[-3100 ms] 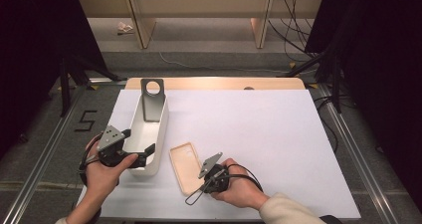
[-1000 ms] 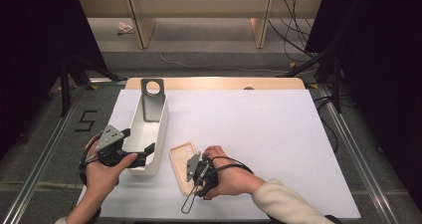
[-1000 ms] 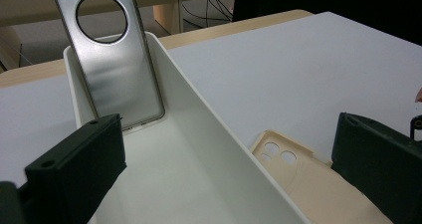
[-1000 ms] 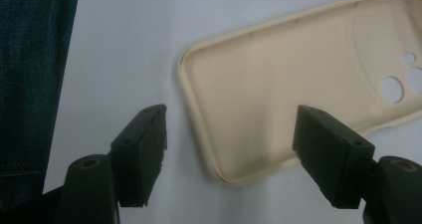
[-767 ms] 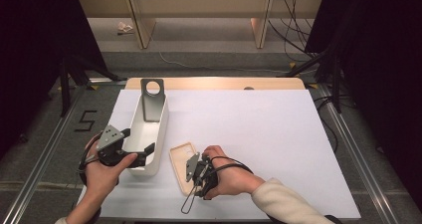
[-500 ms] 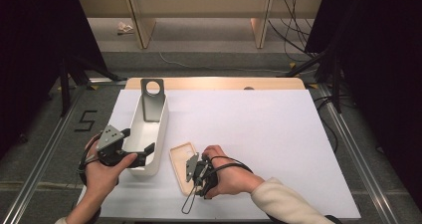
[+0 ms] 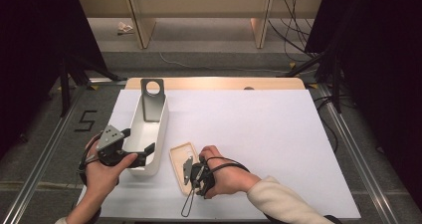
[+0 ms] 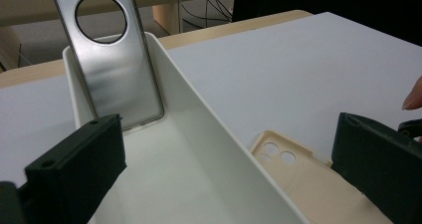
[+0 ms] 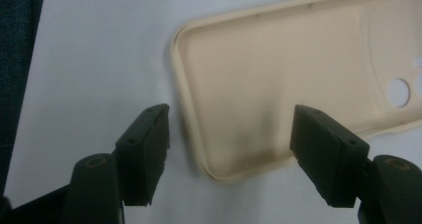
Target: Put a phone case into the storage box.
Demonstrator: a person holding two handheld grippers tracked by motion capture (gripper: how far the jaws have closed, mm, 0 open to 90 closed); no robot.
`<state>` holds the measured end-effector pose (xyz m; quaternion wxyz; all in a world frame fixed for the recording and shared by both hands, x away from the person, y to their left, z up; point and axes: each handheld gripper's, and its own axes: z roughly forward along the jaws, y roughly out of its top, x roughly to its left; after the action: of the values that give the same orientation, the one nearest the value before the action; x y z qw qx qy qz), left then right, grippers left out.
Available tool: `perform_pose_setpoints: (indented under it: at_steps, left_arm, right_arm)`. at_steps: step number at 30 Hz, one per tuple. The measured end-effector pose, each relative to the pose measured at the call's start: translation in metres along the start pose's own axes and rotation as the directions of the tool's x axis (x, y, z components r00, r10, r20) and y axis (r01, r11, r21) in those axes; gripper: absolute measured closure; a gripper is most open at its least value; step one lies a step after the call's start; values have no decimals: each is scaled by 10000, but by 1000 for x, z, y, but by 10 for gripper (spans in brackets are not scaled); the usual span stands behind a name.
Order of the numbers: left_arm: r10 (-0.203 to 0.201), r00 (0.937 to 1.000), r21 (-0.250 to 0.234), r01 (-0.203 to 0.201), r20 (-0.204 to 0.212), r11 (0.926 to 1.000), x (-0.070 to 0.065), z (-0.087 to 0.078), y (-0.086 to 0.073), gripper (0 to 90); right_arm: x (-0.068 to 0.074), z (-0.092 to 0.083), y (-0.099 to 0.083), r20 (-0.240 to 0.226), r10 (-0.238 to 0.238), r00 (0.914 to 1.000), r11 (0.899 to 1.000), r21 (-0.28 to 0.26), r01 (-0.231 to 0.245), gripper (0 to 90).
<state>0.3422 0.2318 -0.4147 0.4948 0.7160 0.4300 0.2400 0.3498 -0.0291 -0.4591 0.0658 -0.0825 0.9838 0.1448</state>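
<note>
Beige phone case (image 9: 278, 92), smooth, round-cornered, lies flat beneath right gripper (image 9: 229, 144), jaws apart.

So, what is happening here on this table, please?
A person works with two hand-held grippers. The right gripper hangs open over a corner of the beige phone case, which lies flat on the white table, not gripped. The left gripper straddles the near wall of the white bin. A clear phone case leans upright at the bin's far end.
</note>
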Motion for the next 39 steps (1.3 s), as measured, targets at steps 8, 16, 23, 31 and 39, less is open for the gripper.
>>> perform_pose_setpoints:
  at_steps: [8, 16, 23, 31, 39]
  left_arm:
    - [0, 10000, 4, 0, -1, 10000, 0, 0, 0, 0]
    - [2, 10000, 17, -2, 1, 10000, 0, 0, 0, 0]
    - [14, 10000, 26, -14, 14, 10000, 0, 0, 0, 0]
    - [25, 10000, 33, -25, 39, 10000, 0, 1, 0, 0]
    - [46, 10000, 19, -46, 79, 10000, -1, 1, 0, 0]
  right_arm:
    - [-2, 4, 5, -4, -254, 9997, 9995, 195, 254, 336]
    - [-2, 6, 7, -118, -293, 9995, 9991, 319, 296, 355]
    - [-1, 6, 10, -354, -595, 9976, 9975, 362, 608, 450]
    - [3, 5, 13, -727, -895, 9933, 9945, 483, 932, 623]
    - [5, 5, 14, -815, -1067, 9909, 9922, 557, 1115, 691]
